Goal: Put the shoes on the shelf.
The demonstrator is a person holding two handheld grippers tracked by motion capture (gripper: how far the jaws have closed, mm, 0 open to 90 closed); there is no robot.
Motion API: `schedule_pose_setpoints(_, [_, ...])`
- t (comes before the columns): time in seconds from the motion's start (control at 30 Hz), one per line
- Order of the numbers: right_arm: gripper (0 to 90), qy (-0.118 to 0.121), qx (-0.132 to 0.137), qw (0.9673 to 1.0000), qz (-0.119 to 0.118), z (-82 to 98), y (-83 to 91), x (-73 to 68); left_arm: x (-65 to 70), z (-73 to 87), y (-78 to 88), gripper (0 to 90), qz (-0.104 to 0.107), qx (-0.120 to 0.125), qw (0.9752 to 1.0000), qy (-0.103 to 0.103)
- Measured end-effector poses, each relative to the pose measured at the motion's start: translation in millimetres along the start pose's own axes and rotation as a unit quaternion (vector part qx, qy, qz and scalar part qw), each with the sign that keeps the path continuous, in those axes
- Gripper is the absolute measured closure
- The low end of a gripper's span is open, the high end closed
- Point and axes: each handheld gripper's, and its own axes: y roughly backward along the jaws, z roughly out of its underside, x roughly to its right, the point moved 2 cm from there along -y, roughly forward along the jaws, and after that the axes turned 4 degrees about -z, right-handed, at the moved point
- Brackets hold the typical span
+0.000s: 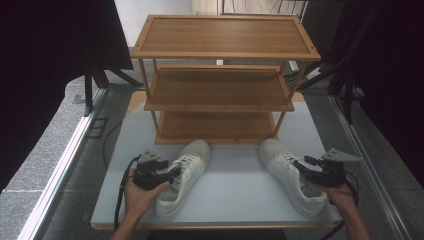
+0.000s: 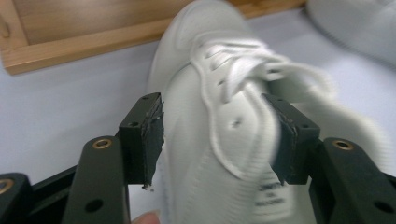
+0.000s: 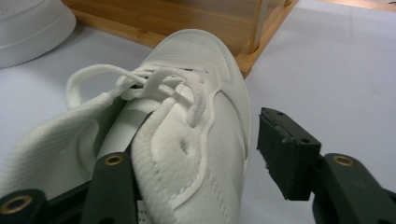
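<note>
Closing in on both white sneakers, in front of the shoe rack point(image 1: 222, 90).
My left gripper point(image 1: 172, 173) straddles the left sneaker point(image 1: 184, 176), open; the right gripper point(image 1: 306, 167), one jaw inside the right sneaker point(image 1: 290, 173) collar, not yet pinching; I'd seat both deeper on the bench point(image 1: 235, 180).

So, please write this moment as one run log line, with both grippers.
left gripper: open, astride left shoe | right gripper: open, one jaw inside right shoe collar, no pinch yet | shelf rack: no shoes on it
</note>
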Motion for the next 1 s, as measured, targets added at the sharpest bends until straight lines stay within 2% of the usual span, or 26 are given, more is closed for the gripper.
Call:
schedule_pose_setpoints(0.07, [48.2,-0.005,0.004,0.9999,-0.009,1.1,-1.6,1.4,-2.3,2.7,-5.2,44.1,-0.006,-0.002,1.0,0.003])
schedule_pose_setpoints(0.17, [54.0,-0.008,0.003,0.9998,-0.019,1.8,-2.3,2.9,-4.7,3.9,-7.0,46.9,-0.002,0.007,0.9998,0.016])
schedule_pose_setpoints(0.23, [57.8,-0.009,0.0,0.9997,-0.024,1.8,-2.8,3.5,-3.5,3.3,-7.1,50.6,-0.001,0.008,0.9999,0.01])
schedule_pose_setpoints(0.33, [63.7,-0.006,-0.007,0.9999,-0.013,1.4,-3.4,3.1,-2.4,2.1,-7.1,60.8,0.008,0.003,1.0,0.005])
schedule_pose_setpoints(0.53, [68.1,-0.003,-0.024,0.9997,0.009,0.4,-4.9,2.0,1.4,0.5,-7.8,66.9,-0.014,-0.004,0.9997,-0.018])
schedule_pose_setpoints(0.63, [73.9,0.004,-0.029,0.9994,0.02,-0.1,-5.5,0.9,2.9,0.2,-7.7,72.1,-0.026,-0.004,0.9993,-0.026])
schedule_pose_setpoints(0.77, [80.2,0.01,-0.031,0.999,0.031,-0.3,-5.9,0.0,3.3,-0.3,-7.2,77.8,-0.03,-0.002,0.9992,-0.027])
schedule_pose_setpoints(1.0, [82.9,-0.006,-0.011,0.9996,0.025,1.7,-3.5,2.4,2.0,1.6,-5.6,81.0,-0.025,0.014,0.9995,-0.012])
